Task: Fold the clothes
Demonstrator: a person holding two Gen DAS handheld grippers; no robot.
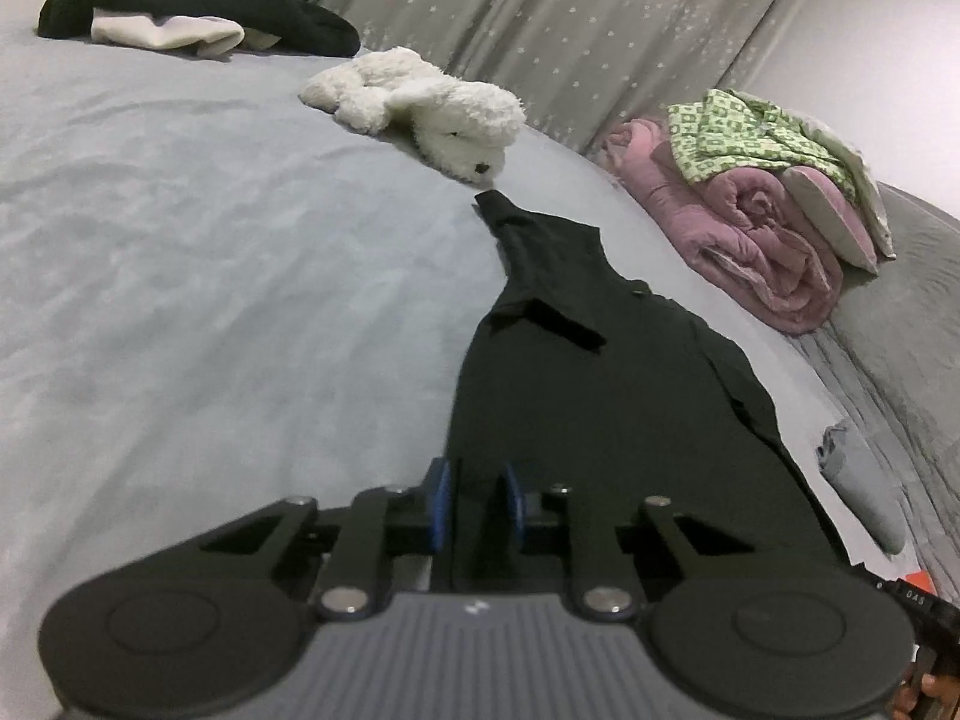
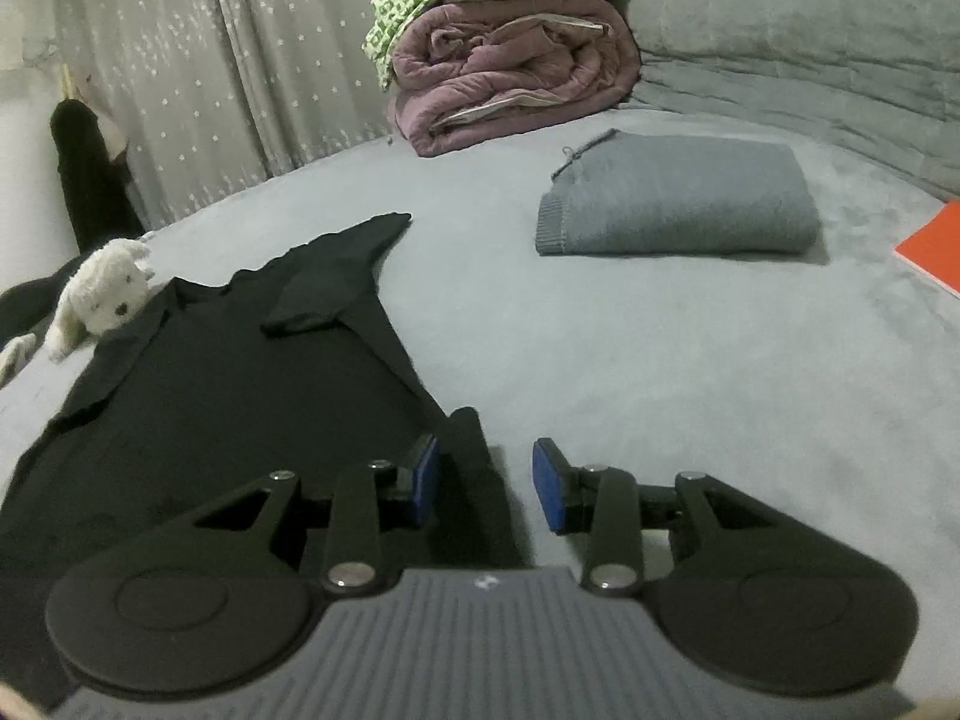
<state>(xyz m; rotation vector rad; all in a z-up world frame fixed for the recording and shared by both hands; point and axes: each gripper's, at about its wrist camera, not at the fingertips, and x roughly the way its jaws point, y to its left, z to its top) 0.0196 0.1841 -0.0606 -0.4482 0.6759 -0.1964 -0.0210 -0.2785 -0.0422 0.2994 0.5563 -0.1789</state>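
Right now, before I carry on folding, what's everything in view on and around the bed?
black shirt: one, black, spread flat at the near edge
grey sweater: one, grey, folded, right of the shirt
plush dog: one, white, beyond the shirt
pink quilt: one, pink, rolled, by the curtain
green patterned cloth: one, on the quilt
dark clothes pile: black and white, far left
orange book: one, right edge
left gripper: narrow, shirt hem between the pads
right gripper: open, at the shirt's right edge

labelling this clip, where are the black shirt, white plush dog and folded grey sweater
black shirt [image 2: 240, 408]: right wrist view, body panel
white plush dog [image 1: 462, 114]: left wrist view, head
folded grey sweater [image 2: 684, 198]: right wrist view, top face
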